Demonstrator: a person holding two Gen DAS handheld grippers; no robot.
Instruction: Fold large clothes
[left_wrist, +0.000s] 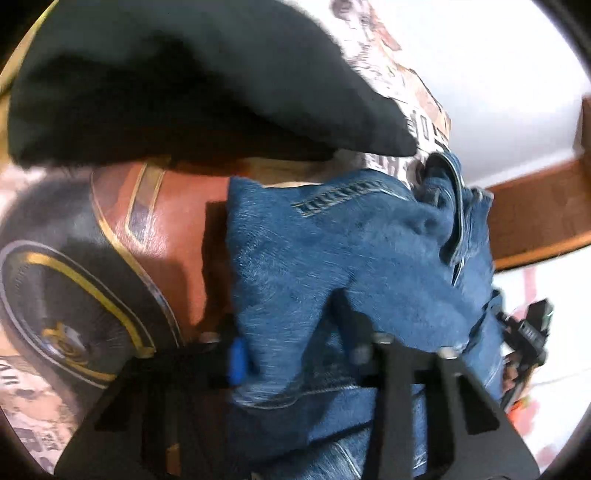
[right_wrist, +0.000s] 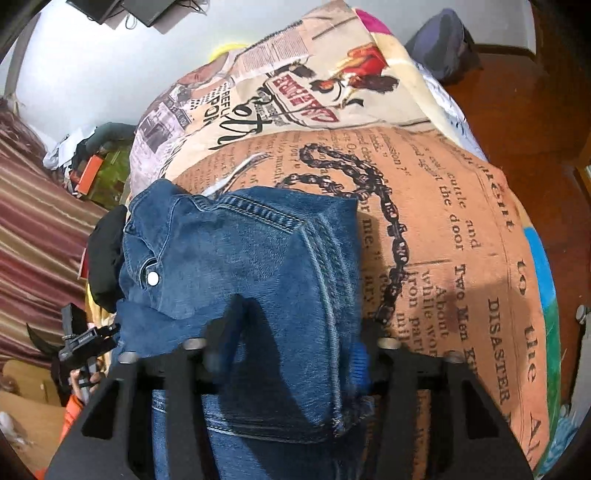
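Bed (right_wrist: 461, 206) under a newsprint-patterned sheet, its far edges cut off. Blue jeans (right_wrist: 258, 266) bunched near its front edge, lower legs hidden beneath both tools. Black garment (left_wrist: 177, 81), blurred, fills the left view's top. Left claw (left_wrist: 295, 354) and right claw (right_wrist: 291, 354) each narrowed, pinching denim; fingertips buried in folds.
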